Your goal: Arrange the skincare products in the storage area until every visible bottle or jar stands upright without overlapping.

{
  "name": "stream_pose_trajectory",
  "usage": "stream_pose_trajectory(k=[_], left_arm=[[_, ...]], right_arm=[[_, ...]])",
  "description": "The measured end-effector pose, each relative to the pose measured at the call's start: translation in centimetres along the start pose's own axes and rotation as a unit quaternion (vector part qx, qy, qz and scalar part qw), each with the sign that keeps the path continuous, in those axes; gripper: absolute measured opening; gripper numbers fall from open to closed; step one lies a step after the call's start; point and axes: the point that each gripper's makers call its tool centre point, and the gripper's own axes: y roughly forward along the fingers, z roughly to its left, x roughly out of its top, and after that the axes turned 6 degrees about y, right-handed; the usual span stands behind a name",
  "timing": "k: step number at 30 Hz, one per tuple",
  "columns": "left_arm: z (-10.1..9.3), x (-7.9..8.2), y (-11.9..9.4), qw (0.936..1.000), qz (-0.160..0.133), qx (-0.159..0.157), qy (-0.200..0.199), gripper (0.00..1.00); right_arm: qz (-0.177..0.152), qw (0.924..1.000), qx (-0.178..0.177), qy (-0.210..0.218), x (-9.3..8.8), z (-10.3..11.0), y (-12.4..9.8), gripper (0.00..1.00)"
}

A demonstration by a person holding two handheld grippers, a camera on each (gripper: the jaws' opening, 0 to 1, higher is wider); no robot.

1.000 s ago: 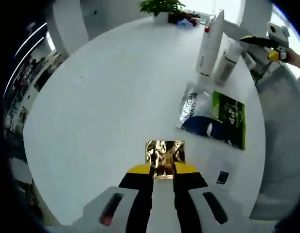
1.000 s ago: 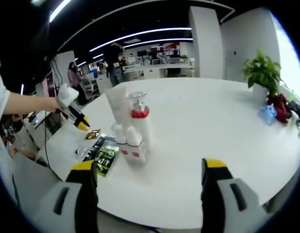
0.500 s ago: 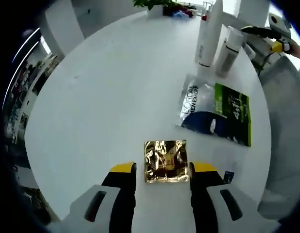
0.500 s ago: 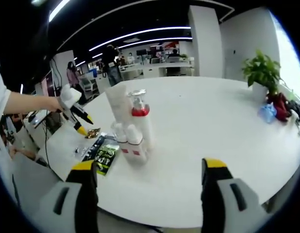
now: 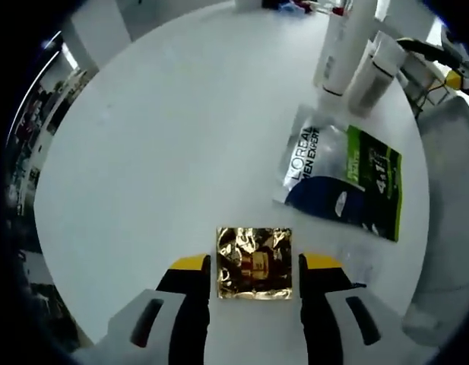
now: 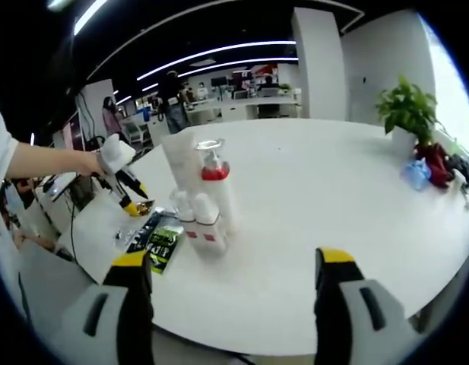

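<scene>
Two spread jaws of my left gripper (image 5: 251, 283) flank the gold sachet (image 5: 255, 262) lying flat on the white table (image 5: 158, 144), beyond it the green-and-blue pouch (image 5: 342, 181), while my right gripper (image 6: 232, 277) gapes toward the upright bottles (image 6: 202, 199).

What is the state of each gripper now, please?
Left gripper: open, the gold sachet lies between its jaws.
Right gripper: open, holding nothing.

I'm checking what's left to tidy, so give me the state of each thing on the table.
Gold sachet: lying flat, between open jaws, not gripped.
Green pouch: lying flat.
Pump bottle: upright.
Tall tube: upright.
Small bottles: upright, close together.
Left gripper: open.
Right gripper: open, empty.
</scene>
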Motion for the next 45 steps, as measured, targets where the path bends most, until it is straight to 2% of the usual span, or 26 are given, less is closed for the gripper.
stream_pose_trajectory(k=[9, 22, 33, 40, 45], left_arm=[[0.1, 0.0, 0.0, 0.9999, -0.006, -0.006, 0.005, 0.37], [-0.8, 0.2, -0.3, 0.9993, -0.001, -0.019, 0.031, 0.37], [-2.6, 0.9, -0.6, 0.9964, 0.003, -0.04, 0.074, 0.37], [-3.4, 1.0, -0.1, 0.9909, 0.024, -0.05, 0.122, 0.37], [-3.6, 1.2, 0.3, 0.9898, 0.027, -0.056, 0.128, 0.37]], right_arm=[[0.0, 1.0, 0.002, 0.001, 0.0, 0.1, 0.1, 0.89], [-0.006, 1.0, 0.004, -0.004, 0.7, 0.2, 0.1, 0.89], [-0.007, 0.9999, 0.009, -0.005, 0.6, 0.5, 0.1, 0.89], [-0.007, 1.0, 0.006, -0.003, 0.6, 0.3, 0.0, 0.89], [-0.007, 1.0, 0.005, -0.002, 0.5, 0.3, 0.0, 0.89]])
